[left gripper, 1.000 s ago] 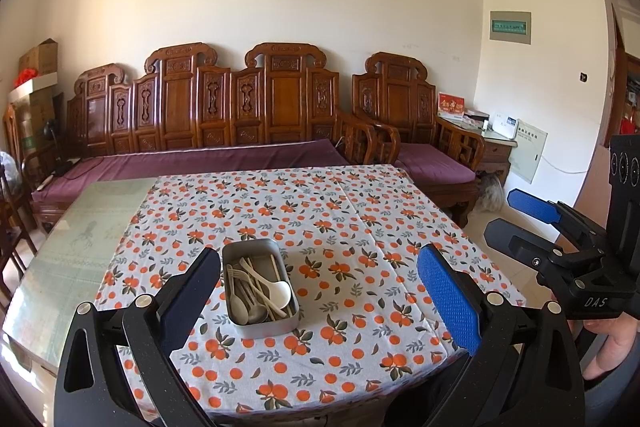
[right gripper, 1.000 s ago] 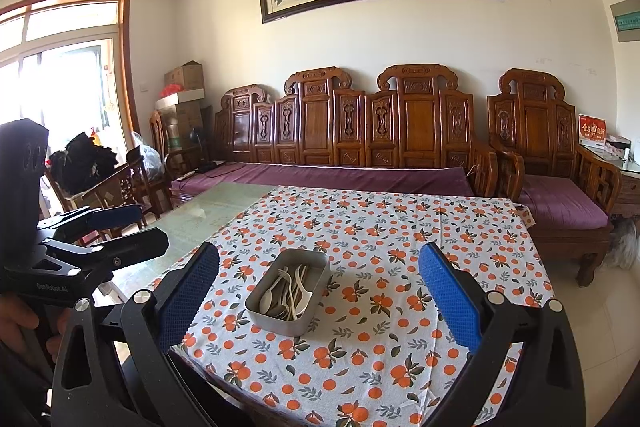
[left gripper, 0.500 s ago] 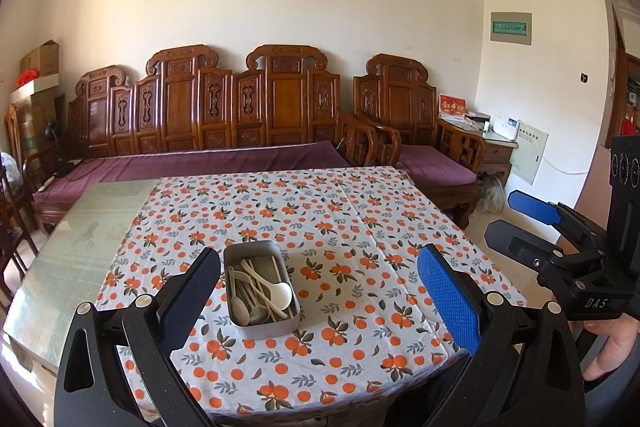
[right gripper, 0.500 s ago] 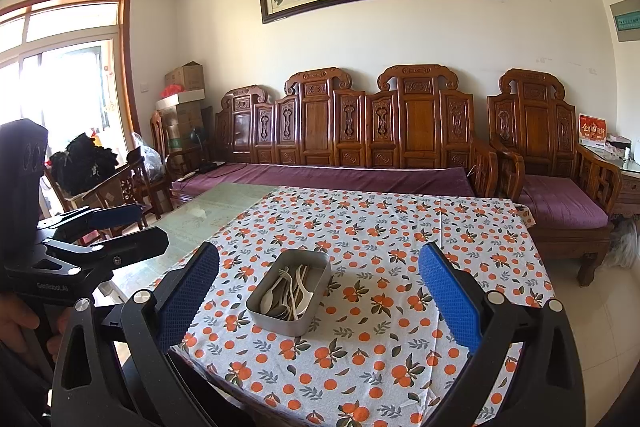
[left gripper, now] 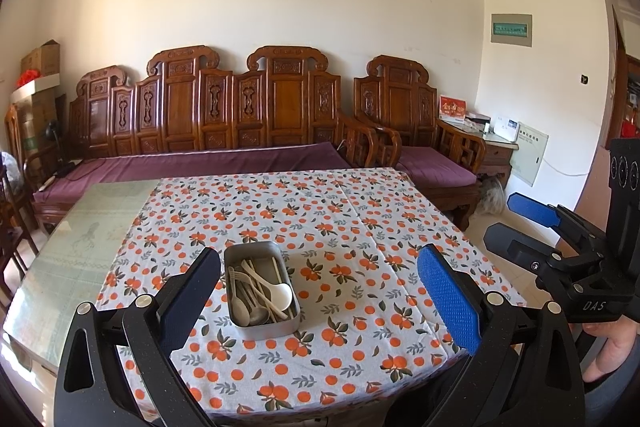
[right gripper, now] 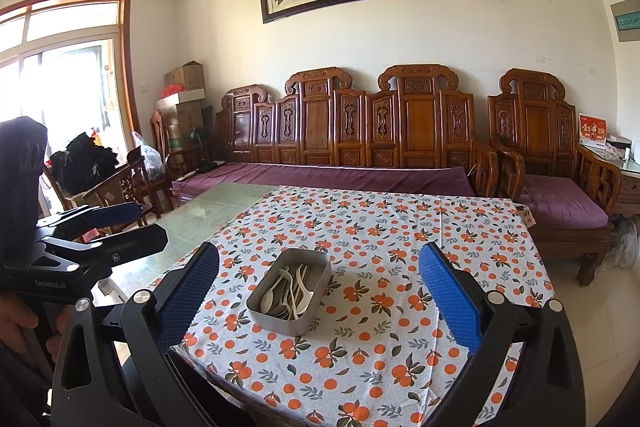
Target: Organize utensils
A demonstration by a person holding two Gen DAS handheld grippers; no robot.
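A grey metal tin (left gripper: 260, 289) sits near the front of the table on an orange-print cloth (left gripper: 340, 227). It holds several pale spoons, forks and chopsticks (left gripper: 260, 287). The tin also shows in the right wrist view (right gripper: 289, 290). My left gripper (left gripper: 318, 301) is open and empty, held above the table's near edge, with the tin just right of its left finger. My right gripper (right gripper: 318, 301) is open and empty, also short of the tin. Each gripper shows in the other's view, the right one (left gripper: 532, 223) off the table's right side, the left one (right gripper: 116, 227) off its left.
The cloth covers the right part of a glass-topped table (left gripper: 80, 239). A carved wooden sofa with purple cushions (left gripper: 224, 131) stands behind it, and an armchair (left gripper: 420, 147) at the back right. Wooden chairs and boxes (right gripper: 132, 179) stand at the left.
The left wrist view has tilted slightly, so the tin sits a little lower in it. The right gripper has barely moved. Both stay open.
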